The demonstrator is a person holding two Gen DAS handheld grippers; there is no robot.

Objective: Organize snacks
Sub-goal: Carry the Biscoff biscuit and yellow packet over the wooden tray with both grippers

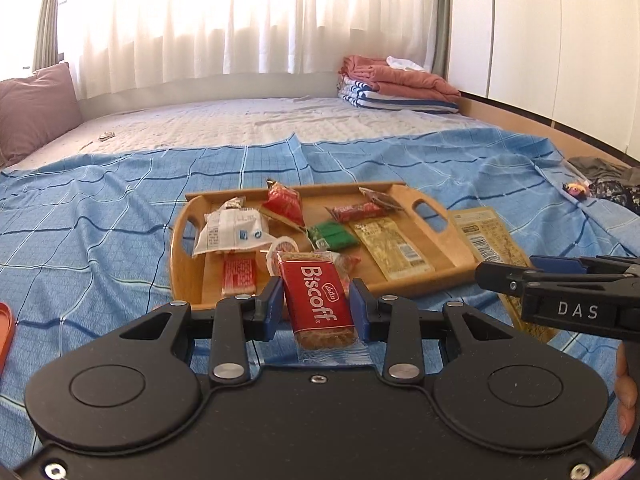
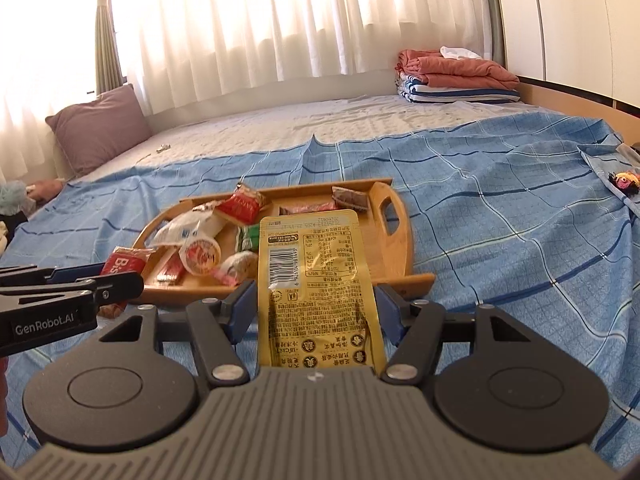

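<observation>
Clamped between the blue pads of the left gripper (image 1: 316,306) is one Biscoff biscuit packet (image 1: 320,304), held upright by its long edges with its clear lower seal hanging toward the gripper body. Across from it, the right gripper (image 2: 316,312) is closed on one flat yellow pouch (image 2: 316,280), gripped by its side edges with the printed back and barcode facing the camera. Both packets are held in the air above the blue checked bedsheet (image 1: 100,208), just in front of the wooden tray (image 1: 428,236), which lies flat on the bed and carries the remaining snacks. Risk assessment: the pouch is thin and limp, so an edge grip could let it buckle or slide out if the hand tilts; the biscuit wrapper is glossy, and the packet could pivot between the pads. The two grippers sit close together, so a converging move could knock them against each other. The soft bedding could let the tray rock when items are set down. Count on the tray, from the left wrist view: one white packet (image 1: 230,230), three red packets, one green packet (image 1: 334,236), one yellow pouch, one dark packet, one round cup; further small items are partly hidden.
</observation>
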